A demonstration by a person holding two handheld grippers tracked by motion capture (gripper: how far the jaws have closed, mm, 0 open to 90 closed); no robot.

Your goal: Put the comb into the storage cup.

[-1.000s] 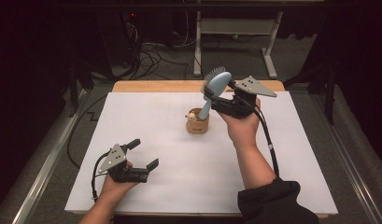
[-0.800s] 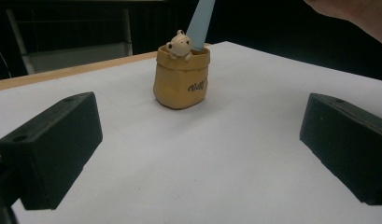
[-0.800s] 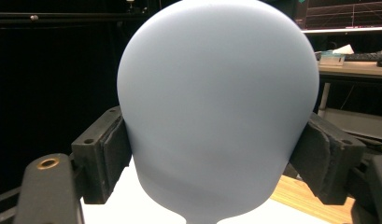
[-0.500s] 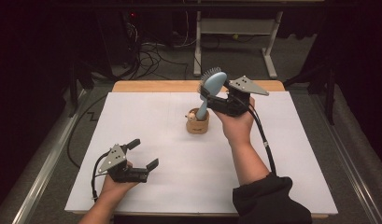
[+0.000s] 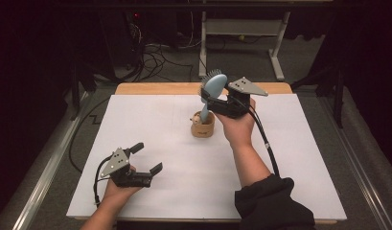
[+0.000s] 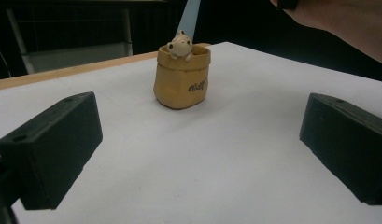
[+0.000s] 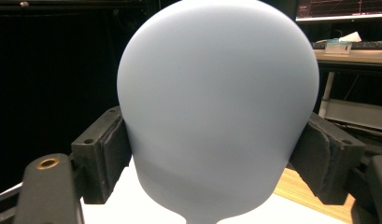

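Observation:
A light blue hairbrush point(image 5: 213, 86) stands almost upright, bristles facing away. Its handle point(image 6: 191, 14) runs down into a small tan pot point(image 5: 203, 125) with a little bear figure at its rim point(image 6: 180, 45). My right gripper point(image 5: 206, 98) is shut on the brush head point(image 7: 216, 107), one pad on each side, above the pot at the middle back of the white sheet. My left gripper point(image 5: 147, 157) rests open near the front left with nothing between its jaws. In the left gripper view the pot point(image 6: 181, 79) stands well ahead of it.
The white sheet point(image 5: 289, 158) covers a wooden table whose edge point(image 5: 155, 88) shows at the back. Behind the table there are cables point(image 5: 155, 62) on the floor and a grey desk frame point(image 5: 241, 26). A metal rail point(image 5: 45, 172) runs along the left.
The right hand has shifted the brush slightly to the left, with the handle still in the pot. The left gripper has not moved.

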